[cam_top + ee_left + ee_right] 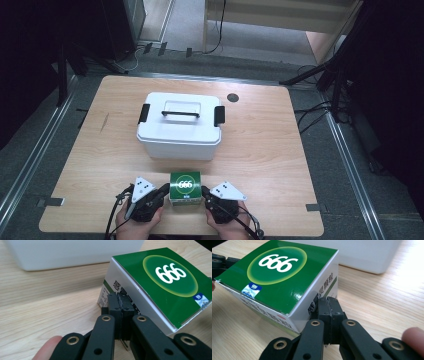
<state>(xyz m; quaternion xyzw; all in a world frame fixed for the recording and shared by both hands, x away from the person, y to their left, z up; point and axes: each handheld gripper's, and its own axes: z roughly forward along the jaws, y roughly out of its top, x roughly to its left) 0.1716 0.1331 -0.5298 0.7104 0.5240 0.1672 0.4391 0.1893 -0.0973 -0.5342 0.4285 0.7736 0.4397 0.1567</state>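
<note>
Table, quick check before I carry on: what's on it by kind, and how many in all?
White storage bin with black latches and handle, lid on: 1
Green box marked 666: 1
Grippers, left gripper and right gripper, one at each side of the green box, jaws shut: 2
Total: 4
</note>
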